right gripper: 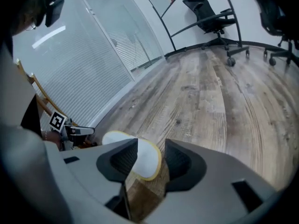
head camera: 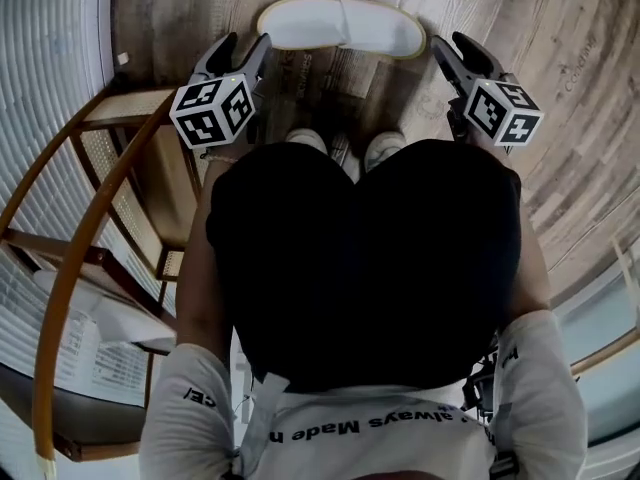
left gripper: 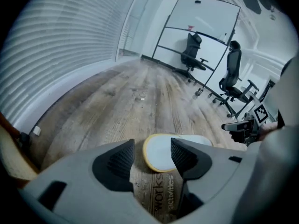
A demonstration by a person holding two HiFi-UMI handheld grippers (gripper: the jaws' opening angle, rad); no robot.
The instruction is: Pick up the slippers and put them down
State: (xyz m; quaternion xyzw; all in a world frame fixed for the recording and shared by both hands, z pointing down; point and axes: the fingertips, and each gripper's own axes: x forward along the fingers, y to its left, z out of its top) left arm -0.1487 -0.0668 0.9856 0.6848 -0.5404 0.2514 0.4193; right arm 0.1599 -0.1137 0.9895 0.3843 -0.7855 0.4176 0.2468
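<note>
The left gripper (left gripper: 152,148) is held with its jaws spread wide and nothing clamped. Through the gap between them one rounded end of the white slipper (left gripper: 161,152) is seen, lying flat on the wooden floor (left gripper: 117,101) just ahead of the fingertips. Printed lettering (left gripper: 166,195) is seen on the floor directly under those jaws.

Over to the right gripper (right gripper: 150,148): its jaws are released too, and they are set either side of the slipper's (right gripper: 145,161) other end, yellow rim showing, with no pad seen pressed on it.

From the head view the whole picture is given. The slipper (head camera: 340,25) is laid crosswise on the floor (head camera: 200,8), and it is bracketed by the left gripper (head camera: 247,46) at one end and the right gripper (head camera: 450,43) at the other, each tip just beside it. Behind the grippers, closer to the body, two white shoes (head camera: 307,140) are planted side by side, well short of the slipper.

Further out, a wooden chair (head camera: 90,218) with a curved rail is stood beside and behind the left gripper, against the slatted blinds (head camera: 50,48). Far ahead of the left gripper's jaws, two black office chairs (left gripper: 192,52) are parked by a glass partition (left gripper: 205,17). One office chair (right gripper: 208,13) is also picked up far beyond the right gripper, across open boards (right gripper: 224,92)
</note>
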